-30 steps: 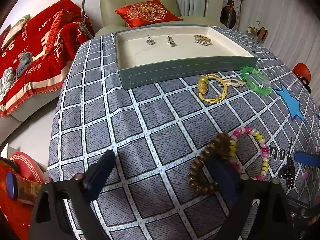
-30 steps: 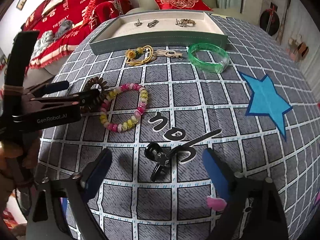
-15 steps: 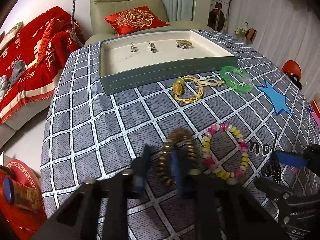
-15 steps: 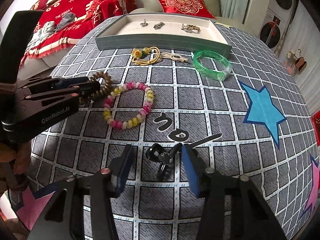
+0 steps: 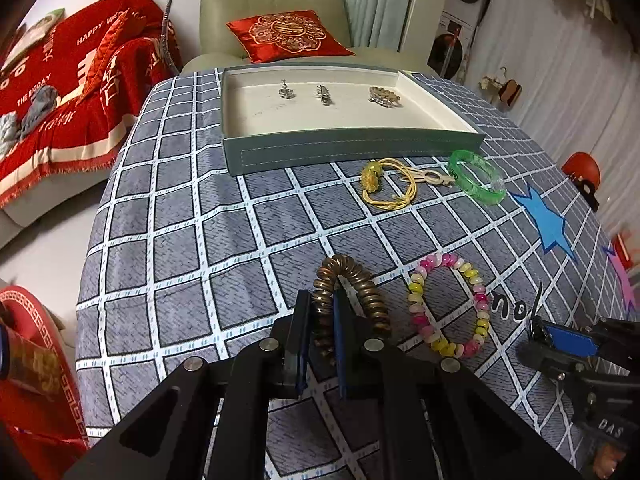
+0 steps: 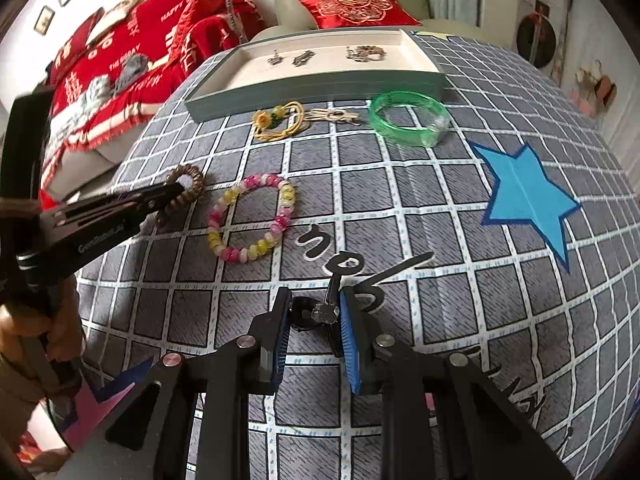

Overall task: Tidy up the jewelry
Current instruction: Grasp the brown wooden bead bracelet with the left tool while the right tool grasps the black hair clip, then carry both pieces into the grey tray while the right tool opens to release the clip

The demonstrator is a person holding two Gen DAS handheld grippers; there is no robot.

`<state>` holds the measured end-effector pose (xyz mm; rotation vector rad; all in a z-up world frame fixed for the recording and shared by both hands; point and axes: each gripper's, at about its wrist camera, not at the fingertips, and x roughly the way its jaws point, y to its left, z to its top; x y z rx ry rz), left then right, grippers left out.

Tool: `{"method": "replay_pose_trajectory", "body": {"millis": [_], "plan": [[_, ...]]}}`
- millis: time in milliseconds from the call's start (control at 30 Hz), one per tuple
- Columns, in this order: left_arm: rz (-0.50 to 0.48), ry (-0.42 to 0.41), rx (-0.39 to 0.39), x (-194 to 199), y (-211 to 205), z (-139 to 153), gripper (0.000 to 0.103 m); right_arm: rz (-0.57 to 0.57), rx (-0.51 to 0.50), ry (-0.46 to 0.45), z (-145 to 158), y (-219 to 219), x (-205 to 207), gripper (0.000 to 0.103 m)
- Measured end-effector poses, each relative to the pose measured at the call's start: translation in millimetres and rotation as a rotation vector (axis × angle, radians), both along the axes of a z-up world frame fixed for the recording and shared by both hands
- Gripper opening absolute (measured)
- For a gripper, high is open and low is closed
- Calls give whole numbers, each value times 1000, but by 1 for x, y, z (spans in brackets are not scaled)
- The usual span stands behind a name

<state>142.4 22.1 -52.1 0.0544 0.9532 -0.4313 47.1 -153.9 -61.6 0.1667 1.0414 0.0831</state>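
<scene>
Judging by what lies where, the sorting is barely under way. Three small silvery pieces [image 5: 327, 94] sit in a row at the far side of the grey tray [image 5: 352, 148], and everything else is out on the checked cloth of the bench [image 5: 180, 240].

Both grabs look made. The left gripper [image 5: 320, 322] is pinched on the near side of the brown beaded bracelet [image 5: 352, 288], its blue pads squeezing the beads while the rest of the loop rests on the cloth. The right gripper [image 6: 316, 316] has drawn in around the black hair clip [image 6: 316, 314]; the pads stand close on either side of it and seem to bear on it, though whether it is off the cloth I cannot tell.

Left untouched are the pink and yellow bead bracelet [image 5: 448, 304], just beside the brown one, and, up near the tray's front wall, the yellow cord bracelet [image 5: 390, 184], the small pale knotted piece [image 5: 434, 178] and the green bangle [image 5: 476, 178].

So two pieces are in hand and four wait; my guess is most of the job lies ahead, starting with carrying these two across to the tray.
</scene>
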Motion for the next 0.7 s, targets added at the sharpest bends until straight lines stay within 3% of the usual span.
{"method": "replay_pose_trajectory", "body": {"millis": [333,700], "plan": [[22,-11,-39,-3,9,20,27,-22,66,-40,17,-18,3,26],[47,-88,-66,9,9,60,27,-32,104,-77,41,-41,24,26]]}}
